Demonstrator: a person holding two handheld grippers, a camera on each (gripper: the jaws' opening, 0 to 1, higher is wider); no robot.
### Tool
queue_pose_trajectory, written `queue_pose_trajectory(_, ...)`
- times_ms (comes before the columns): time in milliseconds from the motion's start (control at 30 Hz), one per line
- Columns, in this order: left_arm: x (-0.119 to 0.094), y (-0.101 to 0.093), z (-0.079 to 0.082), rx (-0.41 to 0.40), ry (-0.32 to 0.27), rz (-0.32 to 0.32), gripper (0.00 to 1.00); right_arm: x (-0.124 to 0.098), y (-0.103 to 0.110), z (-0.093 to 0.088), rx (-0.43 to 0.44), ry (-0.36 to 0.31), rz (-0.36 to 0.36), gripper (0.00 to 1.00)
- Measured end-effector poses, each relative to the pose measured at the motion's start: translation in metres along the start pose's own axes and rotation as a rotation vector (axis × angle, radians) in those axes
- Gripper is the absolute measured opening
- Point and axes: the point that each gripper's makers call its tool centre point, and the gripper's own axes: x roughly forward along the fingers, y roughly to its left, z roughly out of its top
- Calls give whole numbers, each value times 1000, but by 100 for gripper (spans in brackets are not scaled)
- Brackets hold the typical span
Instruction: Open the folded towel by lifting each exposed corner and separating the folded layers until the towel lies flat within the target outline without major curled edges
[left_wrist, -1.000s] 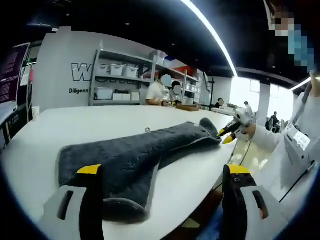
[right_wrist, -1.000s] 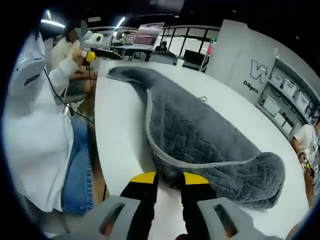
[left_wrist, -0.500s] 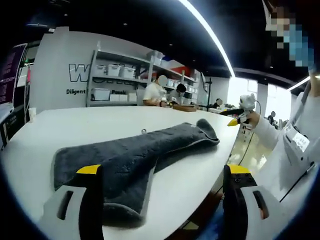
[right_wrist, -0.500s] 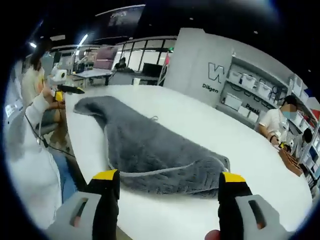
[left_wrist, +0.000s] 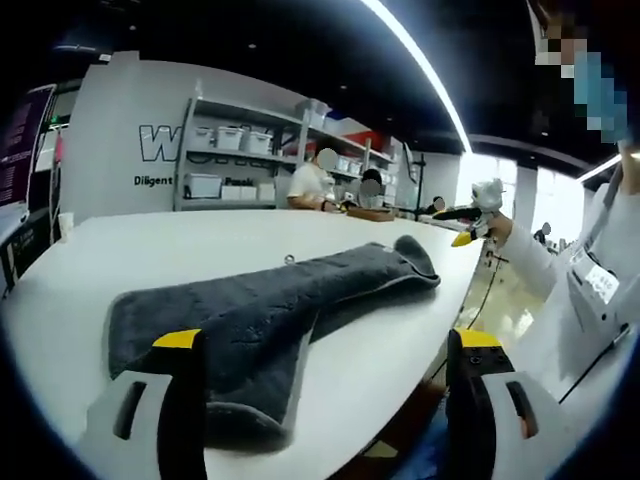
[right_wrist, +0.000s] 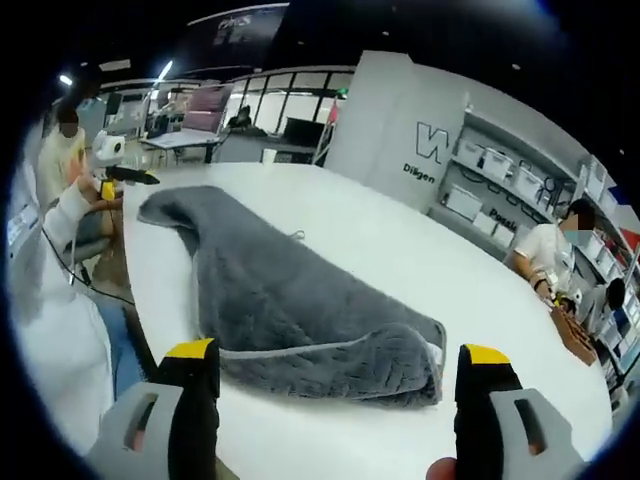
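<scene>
While both tools (left_wrist: 325, 345) (right_wrist: 340, 355) gape, empty, plush quilted grey towel (right_wrist: 290, 300) lies folded, elongated, on smooth white table (right_wrist: 420, 270).

One grey towel (left_wrist: 280, 310) on one white table (left_wrist: 150, 245), two hand-held grippers (left_wrist: 325, 350) (right_wrist: 335, 365).

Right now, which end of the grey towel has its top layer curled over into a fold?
The end of the towel nearest the right gripper: its quilted upper layer rolls over there. The far end near the left gripper tapers flatter.
</scene>
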Motion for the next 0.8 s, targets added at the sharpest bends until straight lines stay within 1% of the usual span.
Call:
queue_pose_trajectory(100,1,-1,0,1,2,-4,99,17,-9,-11,-14,113,67,97)
queue_pose_trajectory(133,1,-1,0,3,4,-5,99,23,-11,-16,-34,157,84,97)
queue_pose_trajectory(200,1,0,0,4,6,-4,99,31,-15,-19,-49,195,99,98)
queue_pose_trajectory(233,2,0,-1,3,6,-2,99,41,-21,-20,-48,224,119,97)
queue_pose_trajectory(333,1,1,-3,-4,8,-3,99,57,-26,-20,-20,248,177,97)
queue_pose_trajectory(367,1,1,-3,-6,9,-2,99,64,-33,-19,-18,246,177,97)
queue_pose_trajectory(400,1,1,-4,-8,11,-1,99,70,-34,-22,-15,269,206,96)
queue_pose_trajectory(500,-1,2,-4,-10,12,1,99,86,-41,-32,-17,336,254,91)
queue_pose_trajectory(533,-1,2,-4,-10,11,2,99,89,-38,-35,-12,353,284,89)
queue_pose_trajectory(600,-2,2,-3,-10,9,5,99,92,-32,-35,-11,349,339,82)
queue_pose_trajectory(667,-3,3,-3,-10,9,5,99,91,-30,-34,-20,335,349,70)
queue_pose_trajectory(733,-4,3,-3,-11,9,5,99,87,-28,-33,-36,322,355,62)
queue_pose_trajectory(800,-4,3,-3,-12,9,6,99,81,-27,-33,-64,305,363,51)
